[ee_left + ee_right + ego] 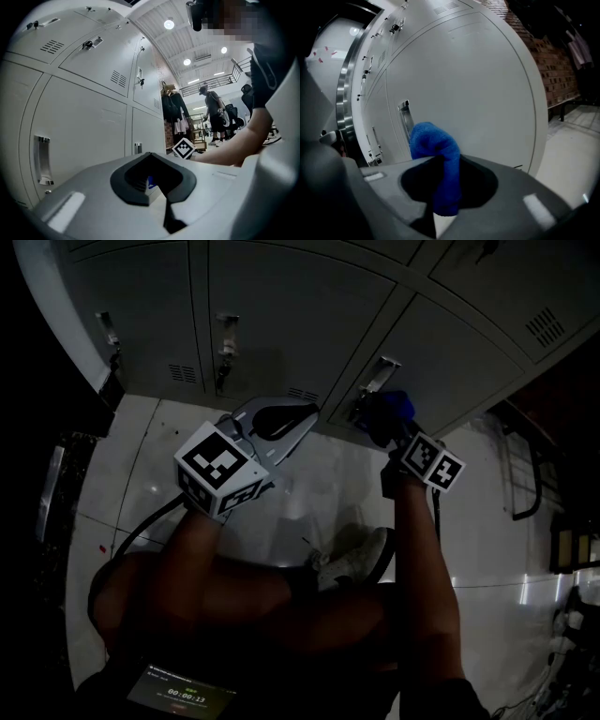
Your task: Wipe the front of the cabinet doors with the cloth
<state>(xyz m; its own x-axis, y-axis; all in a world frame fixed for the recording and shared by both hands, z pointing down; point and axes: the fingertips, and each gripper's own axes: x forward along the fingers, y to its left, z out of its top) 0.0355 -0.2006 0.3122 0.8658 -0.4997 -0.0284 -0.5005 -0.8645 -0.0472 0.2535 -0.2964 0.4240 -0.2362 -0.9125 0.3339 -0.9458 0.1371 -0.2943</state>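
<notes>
Grey locker-style cabinet doors (281, 306) fill the top of the head view. My right gripper (389, 423) is shut on a blue cloth (396, 407), which sits at the door front just below a metal handle (380, 374). In the right gripper view the cloth (433, 140) bulges out of the closed jaws of that gripper (445, 187), close to the pale door (478, 84) and its handle (405, 117). My left gripper (281, 423) hovers left of it, a little off the doors, jaws together and holding nothing. In the left gripper view it (152, 185) points along the door row (79, 117).
The person's bare legs and a shoe (352, 563) are below the grippers on the white tiled floor (141, 456). A dark metal frame (525, 474) stands at the right. A brick wall (553, 61) adjoins the lockers. Hanging clothes (173, 108) and a standing person (213, 112) are far off.
</notes>
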